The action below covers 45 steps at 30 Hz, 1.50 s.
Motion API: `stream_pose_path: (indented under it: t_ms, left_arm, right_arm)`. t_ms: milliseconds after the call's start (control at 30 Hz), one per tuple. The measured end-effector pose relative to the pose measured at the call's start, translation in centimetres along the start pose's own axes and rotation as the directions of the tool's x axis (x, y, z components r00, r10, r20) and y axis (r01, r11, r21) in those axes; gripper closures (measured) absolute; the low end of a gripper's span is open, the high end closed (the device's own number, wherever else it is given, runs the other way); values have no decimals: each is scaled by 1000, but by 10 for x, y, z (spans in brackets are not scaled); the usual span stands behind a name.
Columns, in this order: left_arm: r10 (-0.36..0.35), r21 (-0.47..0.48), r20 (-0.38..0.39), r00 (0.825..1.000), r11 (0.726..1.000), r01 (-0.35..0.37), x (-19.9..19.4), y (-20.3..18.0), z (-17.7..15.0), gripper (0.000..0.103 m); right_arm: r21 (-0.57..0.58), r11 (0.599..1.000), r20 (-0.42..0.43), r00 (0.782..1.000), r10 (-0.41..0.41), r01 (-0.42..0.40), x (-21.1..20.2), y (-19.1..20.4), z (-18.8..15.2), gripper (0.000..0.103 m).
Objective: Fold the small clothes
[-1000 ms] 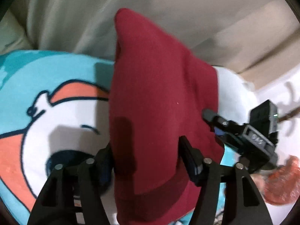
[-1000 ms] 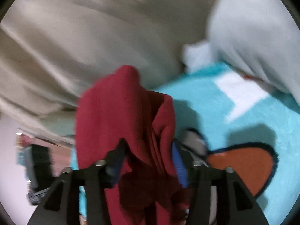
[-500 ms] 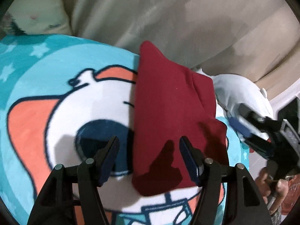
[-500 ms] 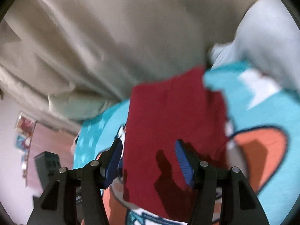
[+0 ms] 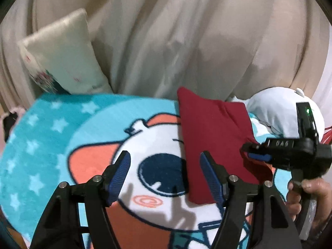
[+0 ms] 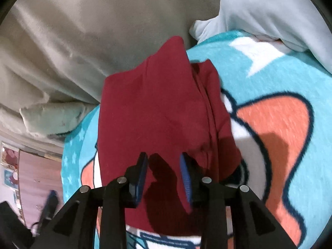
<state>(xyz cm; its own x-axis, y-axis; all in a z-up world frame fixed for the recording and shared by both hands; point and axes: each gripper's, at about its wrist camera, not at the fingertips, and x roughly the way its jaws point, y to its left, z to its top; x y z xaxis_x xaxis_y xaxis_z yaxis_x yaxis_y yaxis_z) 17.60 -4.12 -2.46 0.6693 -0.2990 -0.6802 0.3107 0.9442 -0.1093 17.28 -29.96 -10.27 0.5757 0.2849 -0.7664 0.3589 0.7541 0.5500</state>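
Red garment (image 5: 215, 143) lies folded flat on the cartoon blanket (image 5: 62, 145), its far end at the blanket's far edge by the beige curtain (image 5: 166, 41). Left gripper (image 5: 165, 176) wide, jaws opening, nothing between them, just beside the garment. Right gripper (image 6: 164, 178) narrow, jaws closing over the garment's near edge; grip unclear.

Red garment (image 6: 157, 112), near end: hidden behind the right hand-held gripper (image 6: 164, 176) in the right wrist view; no telling whether its closing jaws touch the cloth.
Cartoon blanket (image 5: 51, 145): print cut off by the picture's lower edge and partly covered by the garment.
Person's hand (image 5: 311, 195): only some fingers show at the right edge.
Wall pictures (image 6: 10, 166): too blurred to read.
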Motion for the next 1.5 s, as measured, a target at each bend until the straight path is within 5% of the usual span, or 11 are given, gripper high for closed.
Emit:
stream_pose_path:
  t_ms: [133,267,433,500,567,633,767,1067,1500]
  left_arm:
    - [108,16,134,985,994,-111,-47,-8,-2,23]
    - [175,-61,340,924,985,-164,-109,-16,-11,1]
    - [248,-116,376,893,969,-220,-141,-33,-17,0]
    - [239,-105,348,906,971,-216,-145,-40,-18,0]
    - [189,-100,277,942,981,-167,-140,-44,-20,0]
    - [179,-113,215,960,981,-158,-137,-48,-25,0]
    - [199,-126,104,974,975,-186,-122,-55,-40,0]
    - [204,-57,1,979,977,-204,-105,-78,-61,0]
    - [167,-5,-75,983,986,-168,-92,-91,-74,0]
  right_arm:
    - [-10,1000,3,1000,22,-22,-14,-11,-14,70]
    - [-98,995,48,999,-9,14,-53,-8,-34,66]
    - [-167,985,99,995,-12,29,-92,0,-60,59]
    - [-186,982,117,993,-24,45,-103,1,-71,53]
    - [-209,976,126,991,-41,67,-109,2,-83,51]
    - [-230,969,120,991,-64,90,-109,0,-91,50]
    - [-243,962,87,991,-103,122,-103,-12,-107,50]
    - [-316,925,138,975,-176,212,-106,-13,-118,49]
    - [-364,901,121,971,-206,236,-94,-8,-127,48]
